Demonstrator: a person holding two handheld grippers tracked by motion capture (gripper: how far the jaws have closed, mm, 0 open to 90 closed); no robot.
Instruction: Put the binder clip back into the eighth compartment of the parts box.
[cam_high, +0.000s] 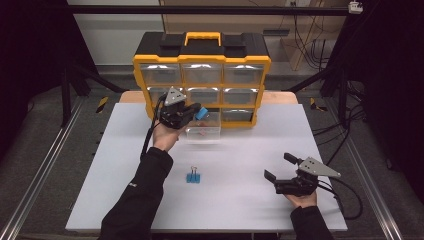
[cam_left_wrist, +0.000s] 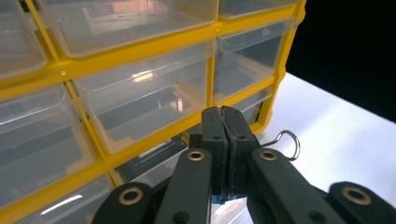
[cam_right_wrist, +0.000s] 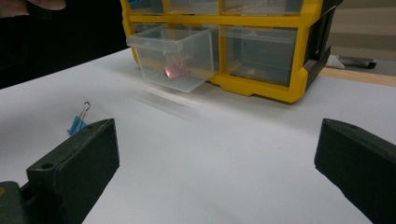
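Left gripper (cam_high: 192, 113) comes first: its black jaws are pressed together on a blue binder clip (cam_high: 201, 113), whose bent wire loop pokes out beside the pads in the left gripper view, with a sliver of blue below them. It is held up close to the organiser's front, just above the pulled-out drawer (cam_high: 203, 131), which I take to mean the clip is about to go into that drawer; pinching the clip by its body keeps the springy wire handles free and stops it twisting. A second blue binder clip (cam_high: 193, 177) lies on the matte white tabletop (cam_high: 250, 200) nearer the person, well apart from both grippers, its thin wire handle standing up, probably waiting its turn. The organiser (cam_high: 202, 59) is a boxy yellow frame with a black top and yellow carry handle, holding rows of clear, glossy plastic drawers that catch the light; the open one in the bottom row already holds a small pinkish clip (cam_right_wrist: 175, 70), so sorting by drawer seems the aim. Right gripper (cam_high: 281, 166) rests low over the table near its right side, jaws spread wide with nothing between them, likely parked out of the way.
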